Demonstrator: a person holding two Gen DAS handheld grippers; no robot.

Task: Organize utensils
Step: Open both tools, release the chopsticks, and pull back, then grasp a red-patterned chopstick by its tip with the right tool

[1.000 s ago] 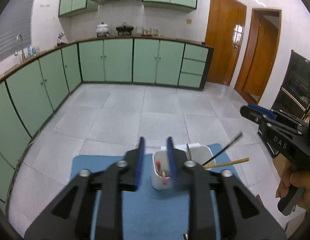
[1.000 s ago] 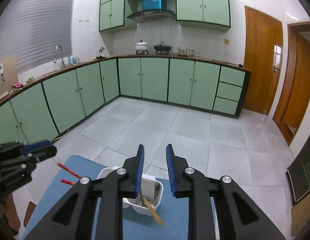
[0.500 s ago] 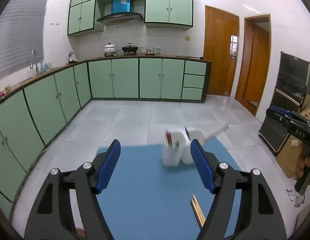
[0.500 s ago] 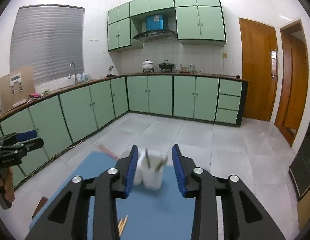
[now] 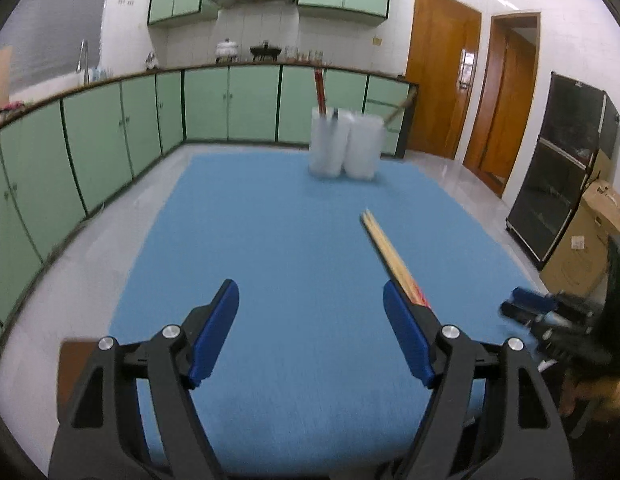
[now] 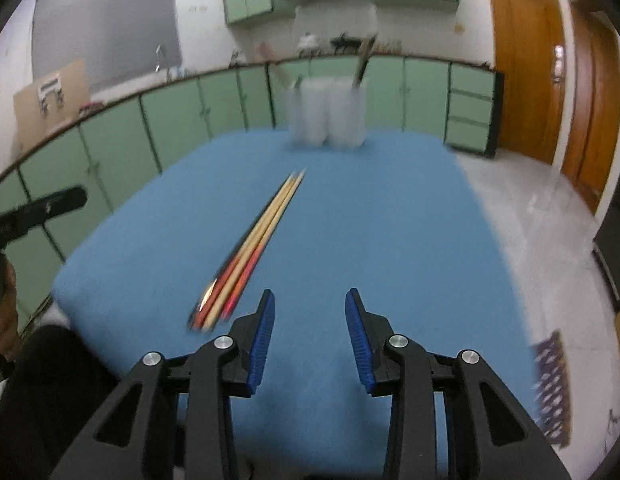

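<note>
Left wrist view: left gripper [image 5: 311, 332] hangs low over the near edge of the blue mat [image 5: 270, 248], jaws spread wide, nothing between them. A bundle of chopsticks [image 5: 389, 256] lies flat toward the mat's right side, butt ends running in behind the right-hand finger. White holder [image 5: 343, 144] stands upright at the far edge, a few sticks already in it. The right gripper shows blurred off the mat's right edge.

Right wrist view: right gripper [image 6: 310, 334] is released too — jaws apart, empty, above the near edge. The chopsticks [image 6: 250, 244] lie just left of its left finger, tips pointing at the holder [image 6: 329, 116] on the far edge.

Step in hand, as I judge it: pick up the loose bundle. To do it well, come down square across the sticks near mid-length, so that they do not tip, and close on one matched pair rather than the whole heap.

Against a second ago: both claws were nearly closed and right up at the holder; now they sit open and well back from it, with the loose sticks in sight.
</note>
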